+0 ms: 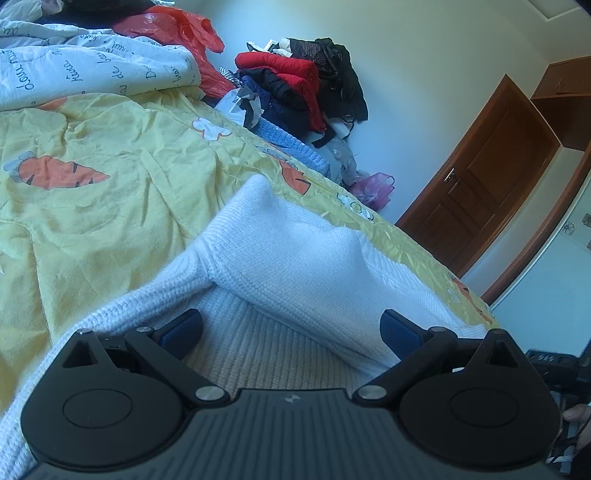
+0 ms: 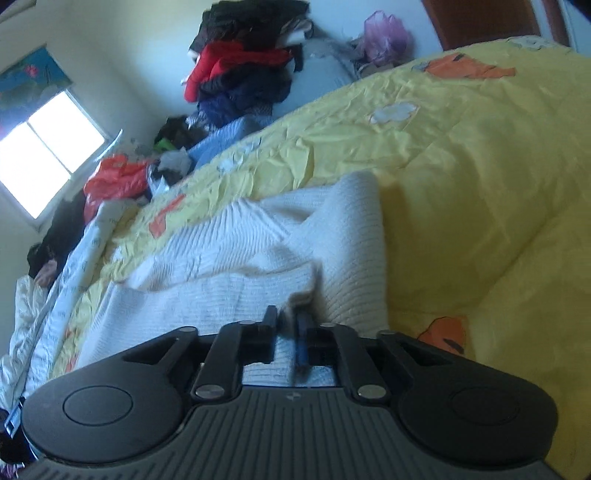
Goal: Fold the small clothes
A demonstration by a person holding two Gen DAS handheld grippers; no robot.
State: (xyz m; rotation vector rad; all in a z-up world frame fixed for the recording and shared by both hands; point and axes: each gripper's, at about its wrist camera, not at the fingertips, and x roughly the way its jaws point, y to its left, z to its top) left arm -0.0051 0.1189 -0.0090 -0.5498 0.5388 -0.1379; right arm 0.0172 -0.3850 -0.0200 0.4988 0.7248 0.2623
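A white knit sweater [image 1: 280, 258] lies on the yellow carrot-print bedspread [image 1: 92, 221], partly folded, with a raised fold in front of my left gripper [image 1: 291, 326]. The left gripper is open, its blue-padded fingers spread wide just above the ribbed knit, holding nothing. In the right wrist view the same sweater [image 2: 229, 266] lies rumpled on the bedspread [image 2: 480, 184]. My right gripper [image 2: 287, 317] is shut on a pinched edge of the sweater, with fabric bunched between the fingers.
A pile of red, dark and blue clothes [image 1: 303, 85] sits past the bed's far edge by the wall. A white printed quilt [image 1: 92, 66] and red plastic bag [image 1: 184, 33] lie at the bed's head. A brown door [image 1: 476, 184] and a window [image 2: 44, 155] are in view.
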